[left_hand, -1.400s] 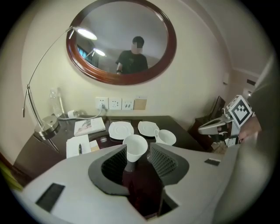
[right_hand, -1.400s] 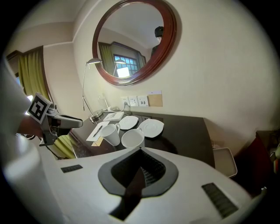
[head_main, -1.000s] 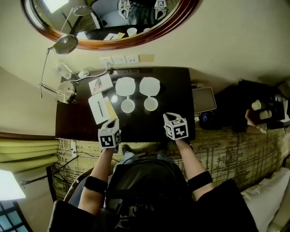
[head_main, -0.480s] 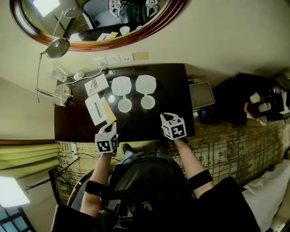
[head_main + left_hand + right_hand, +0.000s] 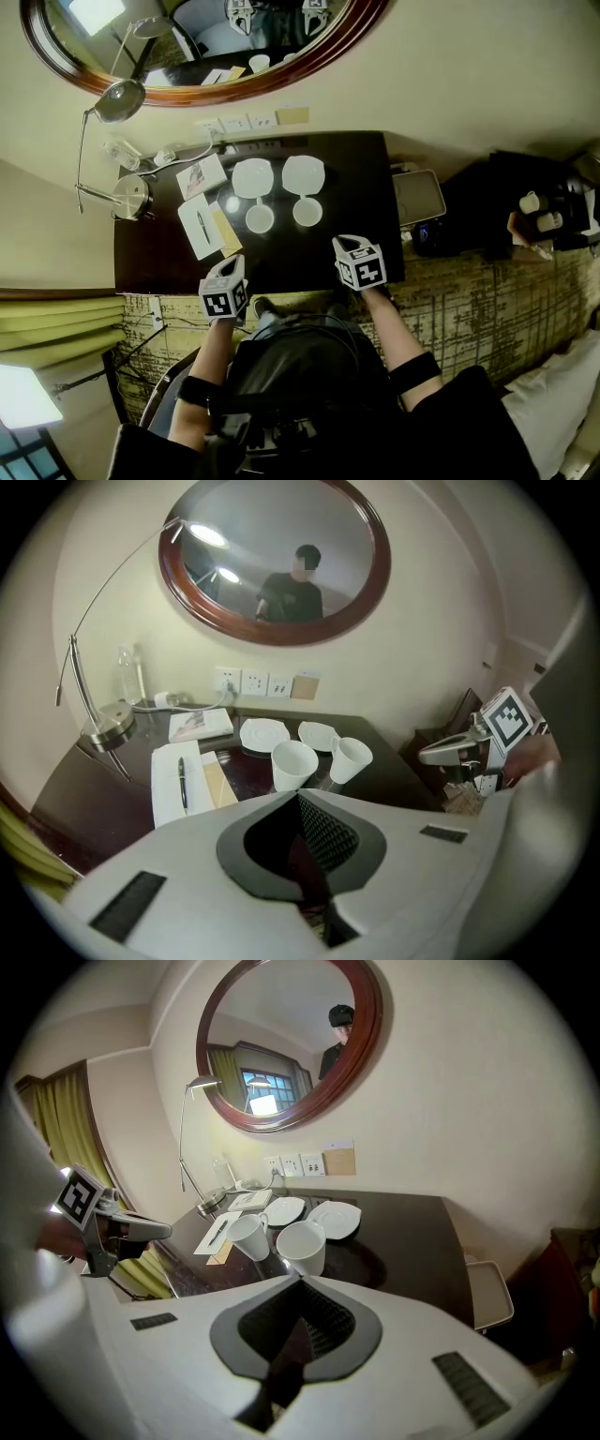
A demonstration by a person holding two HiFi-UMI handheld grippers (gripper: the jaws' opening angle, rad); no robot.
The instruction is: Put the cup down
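Note:
Two white cups stand side by side on the dark table [image 5: 366, 187]: the left cup [image 5: 260, 218] and the right cup [image 5: 307, 213]. Behind them lie two white saucers [image 5: 251, 177] [image 5: 303, 174]. My left gripper [image 5: 231, 268] hovers at the table's near edge, shut and empty, well short of the cups. My right gripper [image 5: 348, 247] is over the near right part of the table, also shut on nothing. Both cups show upright in the left gripper view [image 5: 293, 764] [image 5: 350, 758] and in the right gripper view [image 5: 249, 1236] [image 5: 302, 1246].
A notepad with a pen [image 5: 202, 225] and a booklet [image 5: 202, 175] lie left of the cups. A desk lamp [image 5: 131, 195] stands at the table's left end, under an oval mirror [image 5: 281, 80]. A grey tray [image 5: 419, 197] sits off the right end. Wall sockets [image 5: 246, 121] run behind.
My left gripper has drawn back a little toward the person, off the table's near edge. The right gripper and both cups have stayed where they were.

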